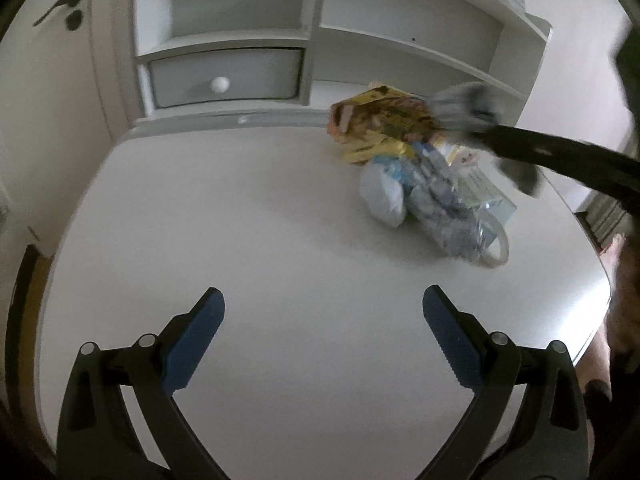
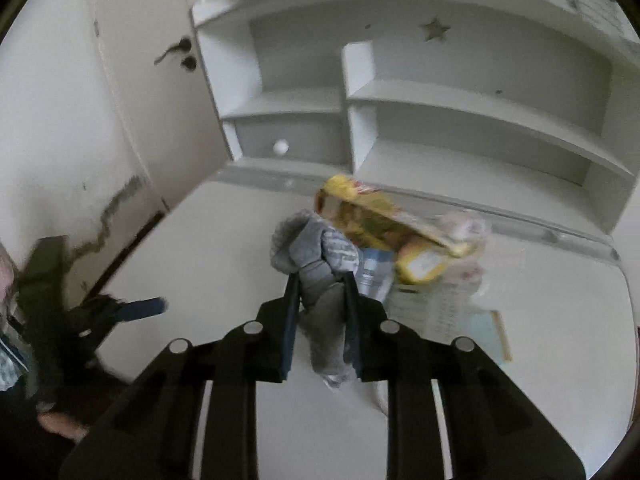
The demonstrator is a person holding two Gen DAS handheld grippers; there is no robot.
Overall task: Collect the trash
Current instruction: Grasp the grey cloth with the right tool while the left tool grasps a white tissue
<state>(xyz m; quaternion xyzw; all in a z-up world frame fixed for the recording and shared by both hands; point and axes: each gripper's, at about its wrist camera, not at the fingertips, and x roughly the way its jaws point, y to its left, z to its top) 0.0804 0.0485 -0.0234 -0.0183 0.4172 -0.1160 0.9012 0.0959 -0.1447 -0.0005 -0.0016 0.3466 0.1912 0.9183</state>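
One grey crumpled wrapper is the piece of trash we have in hand: the right gripper has its two blue pads pressed against it from either side, so the jaws stand nearly together, clamped on the wrapper. Its long axis runs along the fingers, with a bulging upper end pointing away from us toward the shelves and a thin tail hanging back between the pads toward the camera. We judge it is held at the waist because that is the narrowest, most squeezable part. Just beyond it lies the rest of the pile on the white table: a yellow snack bag on top, lying crosswise, a white knotted bag and some clear plastic with printed paper under it. We cannot tell whether the grey wrapper is clear of the pile or touching it, since the frames are blurred. Our left gripper hangs over bare table, well apart from the pile, its jaws wide and holding nothing, probably kept ready for the next piece. Behind everything stands a white shelf unit with a small drawer.
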